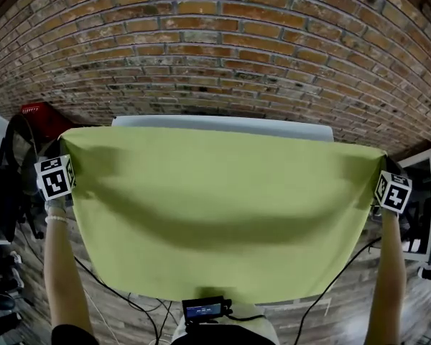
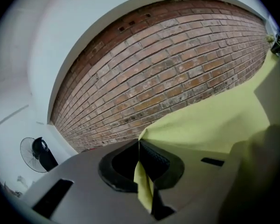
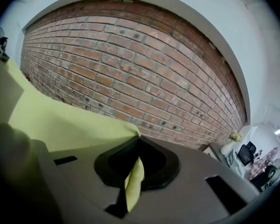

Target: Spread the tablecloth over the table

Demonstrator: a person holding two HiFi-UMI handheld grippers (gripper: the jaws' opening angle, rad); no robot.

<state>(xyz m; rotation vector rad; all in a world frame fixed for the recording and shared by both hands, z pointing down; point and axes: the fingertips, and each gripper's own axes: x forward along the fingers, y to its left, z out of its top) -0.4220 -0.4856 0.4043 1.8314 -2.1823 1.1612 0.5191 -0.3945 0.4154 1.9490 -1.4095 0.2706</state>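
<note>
The left gripper (image 2: 140,148) and the right gripper (image 3: 136,146) each pinch one top corner of the tablecloth (image 1: 223,207), which is stretched between them, parallel to the far edge of the table (image 1: 223,123) and hiding the rest.

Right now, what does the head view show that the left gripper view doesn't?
Head view only: the whole tablecloth spread taut down to its lower hem, and the table edge beyond it. Left gripper view only: the left claw with its jaws shut on a tablecloth corner, and a fan. Both: the tablecloth and the brick wall.
</note>
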